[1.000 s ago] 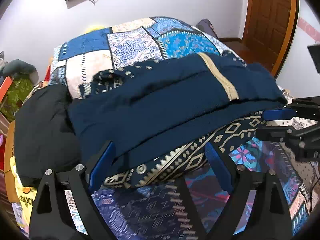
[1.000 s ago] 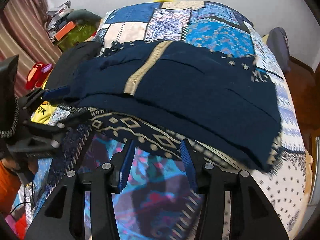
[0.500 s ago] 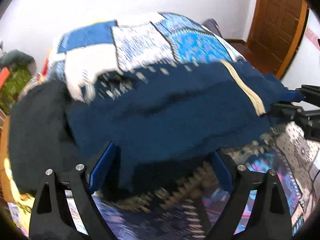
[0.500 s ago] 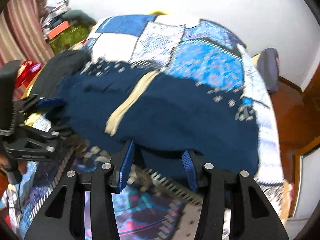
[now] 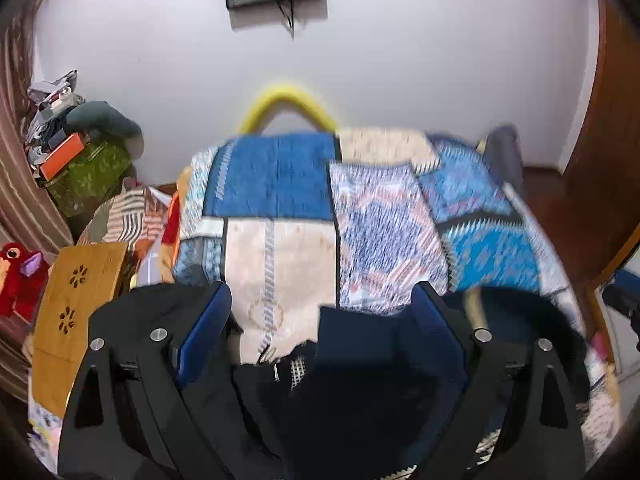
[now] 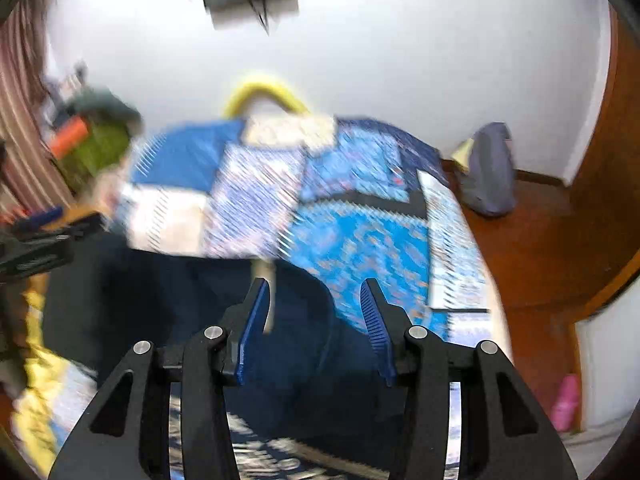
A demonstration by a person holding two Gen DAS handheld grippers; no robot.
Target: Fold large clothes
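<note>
A large dark navy garment (image 5: 372, 392) with a cream stripe (image 6: 269, 280) lies folded on a bed with a blue and cream patchwork cover (image 5: 280, 208). In the left wrist view my left gripper (image 5: 322, 316) is open and empty, its blue pads over the garment's near edge. In the right wrist view my right gripper (image 6: 314, 300) is open and empty above the navy garment (image 6: 168, 300). The left gripper (image 6: 40, 232) also shows at the left edge there. Both views are motion-blurred.
A black garment (image 5: 140, 304) lies at the left of the bed. A wooden lap table (image 5: 76, 304), a red toy (image 5: 16, 272) and a green bag (image 5: 88, 176) stand at the left. A grey bag (image 6: 488, 172) sits on the wooden floor. A yellow hoop (image 5: 286, 106) rises behind the bed.
Both grippers have tilted up and moved forward over the garment, so the wall and the far end of the bed now fill the views. Both stayed open.
</note>
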